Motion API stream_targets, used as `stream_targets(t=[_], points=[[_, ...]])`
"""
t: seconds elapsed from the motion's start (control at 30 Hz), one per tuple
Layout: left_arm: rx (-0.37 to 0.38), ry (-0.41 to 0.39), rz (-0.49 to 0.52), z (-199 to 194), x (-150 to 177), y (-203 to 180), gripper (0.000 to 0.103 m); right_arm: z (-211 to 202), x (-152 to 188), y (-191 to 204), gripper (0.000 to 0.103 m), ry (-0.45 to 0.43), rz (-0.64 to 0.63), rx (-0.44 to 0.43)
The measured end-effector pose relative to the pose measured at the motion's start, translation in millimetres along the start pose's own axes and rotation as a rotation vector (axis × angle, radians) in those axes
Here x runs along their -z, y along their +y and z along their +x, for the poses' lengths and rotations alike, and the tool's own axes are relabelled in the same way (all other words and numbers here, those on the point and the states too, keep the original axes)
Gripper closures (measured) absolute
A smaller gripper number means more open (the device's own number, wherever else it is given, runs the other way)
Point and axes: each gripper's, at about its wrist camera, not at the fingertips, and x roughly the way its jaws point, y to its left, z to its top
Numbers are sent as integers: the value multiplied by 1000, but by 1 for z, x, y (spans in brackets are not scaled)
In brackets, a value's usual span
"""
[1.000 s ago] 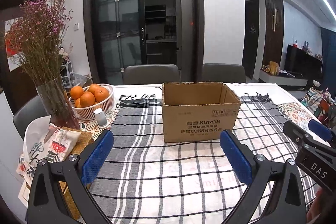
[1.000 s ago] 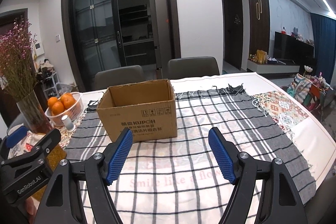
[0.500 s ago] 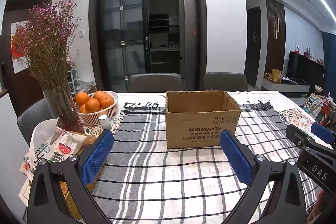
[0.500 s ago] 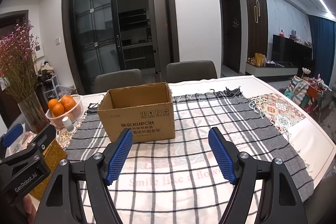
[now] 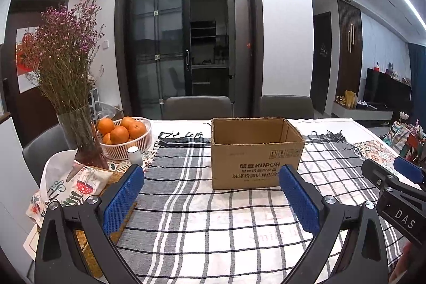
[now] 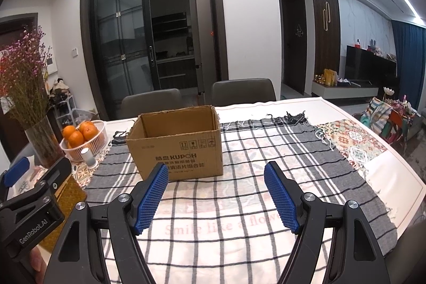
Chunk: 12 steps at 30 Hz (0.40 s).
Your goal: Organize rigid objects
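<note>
- An open brown cardboard box (image 5: 257, 153) with printed lettering stands upright on the grey-and-white checked cloth (image 5: 202, 204) covering the bench, at 12 o'clock from both cameras.
- The left hand-held gripper (image 5: 210, 197) hovers short of the box, its blue pads apart with nothing between them.
- The right hand-held gripper (image 6: 216, 194) likewise stands apart and empty.
- At 10 o'clock, a white basket of oranges (image 5: 123, 136) sits beside a glass vase of dried purple flowers (image 5: 77, 135).
</note>
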Motion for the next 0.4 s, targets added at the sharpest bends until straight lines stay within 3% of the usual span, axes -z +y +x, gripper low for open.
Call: stream_targets(t=[0.4], points=[[0,-1,-5,-3,2,0,0,0,-1,0,28,1,-4,-3]])
